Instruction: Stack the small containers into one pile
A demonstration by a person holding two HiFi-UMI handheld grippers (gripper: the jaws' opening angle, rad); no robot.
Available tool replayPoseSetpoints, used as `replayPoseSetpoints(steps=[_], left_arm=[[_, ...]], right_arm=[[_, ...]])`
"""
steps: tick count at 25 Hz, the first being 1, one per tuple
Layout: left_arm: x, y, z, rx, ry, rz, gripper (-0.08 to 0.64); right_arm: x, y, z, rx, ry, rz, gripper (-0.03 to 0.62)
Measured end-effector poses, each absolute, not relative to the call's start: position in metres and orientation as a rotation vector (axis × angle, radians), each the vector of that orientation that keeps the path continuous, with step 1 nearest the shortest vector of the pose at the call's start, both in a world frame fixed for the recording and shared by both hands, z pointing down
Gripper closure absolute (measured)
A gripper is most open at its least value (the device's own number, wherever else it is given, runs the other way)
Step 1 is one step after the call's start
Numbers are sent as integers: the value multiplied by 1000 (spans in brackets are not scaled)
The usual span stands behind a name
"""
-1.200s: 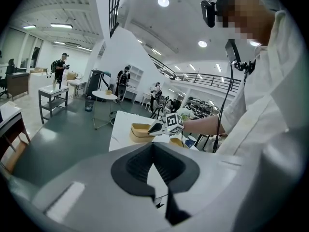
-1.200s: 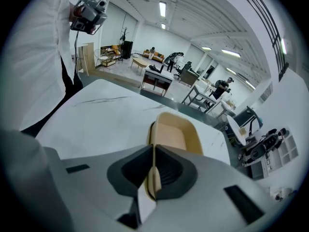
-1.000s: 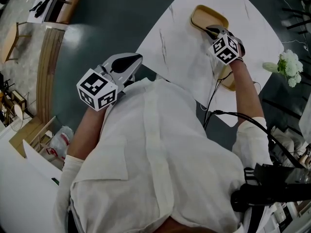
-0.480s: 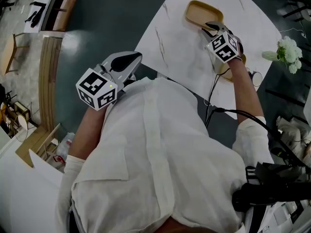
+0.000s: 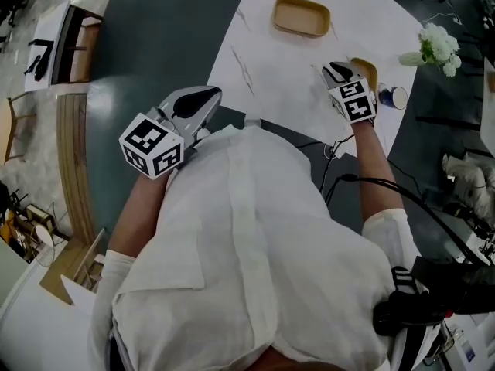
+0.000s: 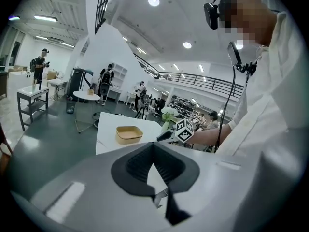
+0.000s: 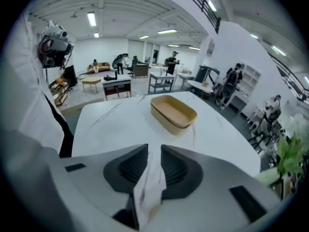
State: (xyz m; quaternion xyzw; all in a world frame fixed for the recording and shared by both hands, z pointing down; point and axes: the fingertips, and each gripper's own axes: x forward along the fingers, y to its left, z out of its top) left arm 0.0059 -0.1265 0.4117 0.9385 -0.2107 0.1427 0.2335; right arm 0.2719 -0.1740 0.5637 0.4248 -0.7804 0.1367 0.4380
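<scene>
**A:** Where is your left gripper?

**B:** My left gripper (image 5: pixel 215 95) is close to my body, over the dark floor (image 5: pixel 155 37) and off the white table (image 5: pixel 271 68). Its jaws touch at the tips and nothing is in them.

**A:** And the containers?

**B:** The far tan container (image 5: pixel 302 16) lies alone at the far part of the table. The near tan container (image 5: pixel 366 71) lies just beside my right gripper (image 5: pixel 332 71), on its right side, and the gripper partly hides it.

**A:** Which hand is nearer?

**B:** The right one, to both. Its jaws are a narrow gap apart and hold nothing; only the table shows through. My right arm is stretched forward and the gripper is low over the table. In the right gripper view the far container is ahead and a little to the right. Its long axis runs slantwise away from the jaws.

**A:** What does the next move need?

**B:** I think the near container is at the side of the jaws, not between them. So the wrist must turn right and the jaws must open wider to take its rim.
</scene>
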Motion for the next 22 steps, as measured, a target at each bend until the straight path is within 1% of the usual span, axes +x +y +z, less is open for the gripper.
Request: replayPoseSetpoints(steps=[4,10,22], left_arm=[[-1,-122,413,2577,-549,407,554],[-23,-106,416,2572,-501,417,554],[-40,-99,419,2559,-491,444,554]], right_arm=[[299,-145,569,1224,-1841,462,511],[324,-125,578,1424,-1702,555,510],[352,-136,611,1557,-1535,640,519]])
